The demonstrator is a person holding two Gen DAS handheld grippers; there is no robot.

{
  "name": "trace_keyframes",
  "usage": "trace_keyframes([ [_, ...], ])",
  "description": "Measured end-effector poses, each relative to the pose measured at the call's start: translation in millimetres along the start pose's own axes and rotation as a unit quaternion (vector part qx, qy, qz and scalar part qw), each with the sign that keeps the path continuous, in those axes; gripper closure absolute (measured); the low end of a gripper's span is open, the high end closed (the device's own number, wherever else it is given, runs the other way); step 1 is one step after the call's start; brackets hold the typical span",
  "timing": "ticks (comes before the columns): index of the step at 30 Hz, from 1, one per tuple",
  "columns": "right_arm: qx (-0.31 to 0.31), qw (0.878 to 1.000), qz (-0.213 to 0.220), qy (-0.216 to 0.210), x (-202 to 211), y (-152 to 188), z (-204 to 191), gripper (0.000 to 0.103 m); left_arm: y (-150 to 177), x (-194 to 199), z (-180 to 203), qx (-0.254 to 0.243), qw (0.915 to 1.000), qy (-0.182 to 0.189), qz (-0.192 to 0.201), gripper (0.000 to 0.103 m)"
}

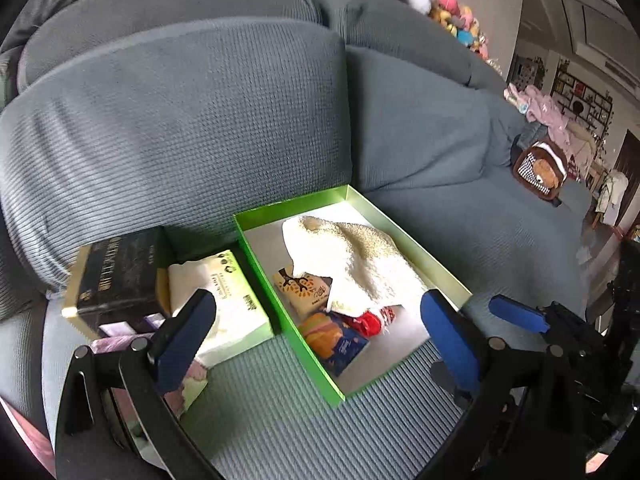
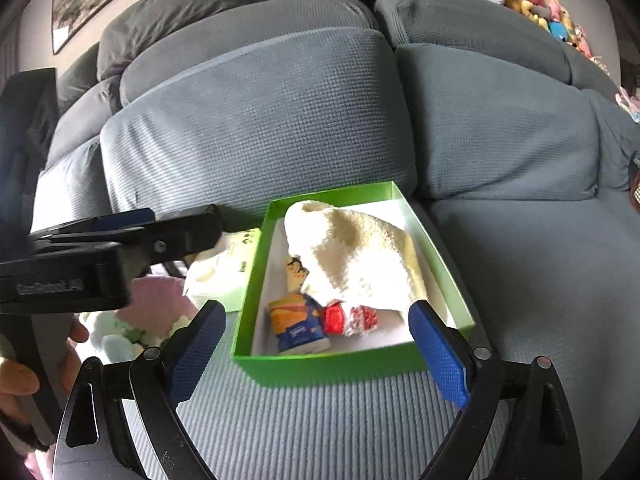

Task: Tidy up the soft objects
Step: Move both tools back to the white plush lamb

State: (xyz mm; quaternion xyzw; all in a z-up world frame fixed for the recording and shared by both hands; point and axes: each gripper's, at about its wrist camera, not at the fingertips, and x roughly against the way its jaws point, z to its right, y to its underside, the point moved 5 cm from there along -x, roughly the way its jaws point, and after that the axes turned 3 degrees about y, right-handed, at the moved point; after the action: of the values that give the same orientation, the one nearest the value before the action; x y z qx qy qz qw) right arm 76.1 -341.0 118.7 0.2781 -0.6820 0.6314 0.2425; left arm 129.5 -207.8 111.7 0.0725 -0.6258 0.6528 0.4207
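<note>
A green box [image 1: 256,256] [image 2: 320,364] sits on the grey sofa seat. In it lie a cream fluffy cloth [image 1: 356,264] [image 2: 352,256], two tissue packets [image 1: 332,338] [image 2: 298,324] and a red and white soft item [image 1: 370,322] [image 2: 348,318]. My left gripper [image 1: 320,332] is open and empty just in front of the box. My right gripper [image 2: 320,352] is open and empty at the box's near edge. The left gripper also shows in the right wrist view [image 2: 160,232], left of the box.
Left of the box lie a white tissue pack [image 1: 228,304] [image 2: 224,276], a dark box [image 1: 116,280] and pink and pastel soft items [image 2: 152,300]. Sofa back cushions [image 1: 180,120] rise behind. Plush toys [image 1: 452,8] and a brown cushion [image 1: 540,172] sit at the far right.
</note>
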Motion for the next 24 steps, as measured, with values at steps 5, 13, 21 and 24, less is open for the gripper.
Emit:
trace_keyframes([
  [5,0.01,1.0,0.008,-0.028,16.1,10.3,-22.0,0.01,22.9,37.0,-2.8,0.005,0.9998,-0.008,0.017,0.001],
  [13,0.021,0.998,-0.011,-0.066,21.8,31.3,-64.1,0.01,66.3,81.2,-37.4,0.021,0.9982,-0.054,0.02,0.001],
  [21,0.027,0.991,-0.02,-0.133,17.8,58.6,-112.5,0.01,108.9,106.1,-87.3,0.045,0.9925,-0.114,0.01,0.001],
  [24,0.037,0.987,-0.036,-0.15,7.7,71.8,-135.6,0.01,125.6,113.3,-108.8,0.079,0.9904,-0.113,0.012,0.001],
])
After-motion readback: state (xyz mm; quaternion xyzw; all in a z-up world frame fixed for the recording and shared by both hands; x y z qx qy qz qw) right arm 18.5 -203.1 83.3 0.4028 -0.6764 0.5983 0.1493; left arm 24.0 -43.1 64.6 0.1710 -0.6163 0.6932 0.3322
